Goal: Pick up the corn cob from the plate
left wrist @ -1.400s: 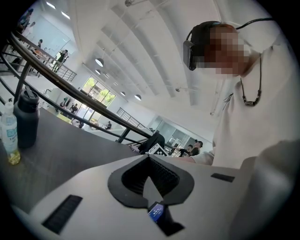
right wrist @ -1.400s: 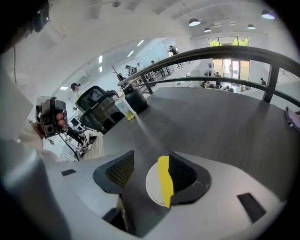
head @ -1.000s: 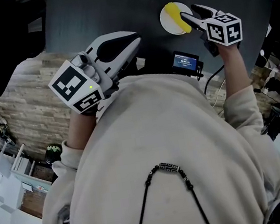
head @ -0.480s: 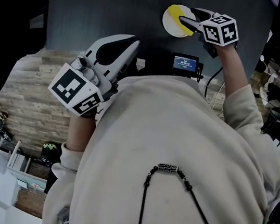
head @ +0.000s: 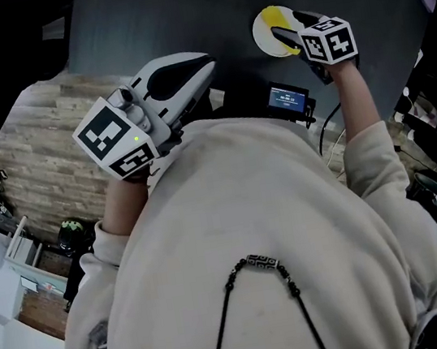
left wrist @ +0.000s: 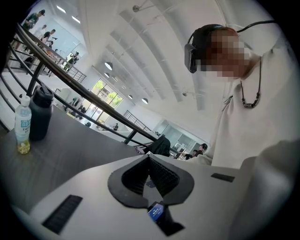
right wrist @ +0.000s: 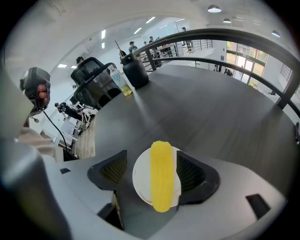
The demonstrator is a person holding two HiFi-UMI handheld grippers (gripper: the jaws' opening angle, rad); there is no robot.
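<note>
Closest to the person, at the left middle of the head view, the left gripper has stayed where it was. In its own view the left gripper has its jaws pressed together with nothing between them, so it is just waiting. A little farther out, a small screen sits at the edge of the dark table. Beyond that, at the upper right of the head view, is the real change. The right gripper has come down closer to the plate, and its marker cube now sits a bit more to the left than before. Its jaws have just been opening. In its own view the right gripper is spread wide, one pad on each side of the corn cob, and neither pad is pressing on it. The corn cob lies on the white plate, pointing straight away between the jaws. So the corn has not been picked up yet, but the gripper looks lined up. It probably needs to go a bit lower and then squeeze the corn from both sides. Far back on the table stand a clear bottle and a dark flask, well away from the plate.
</note>
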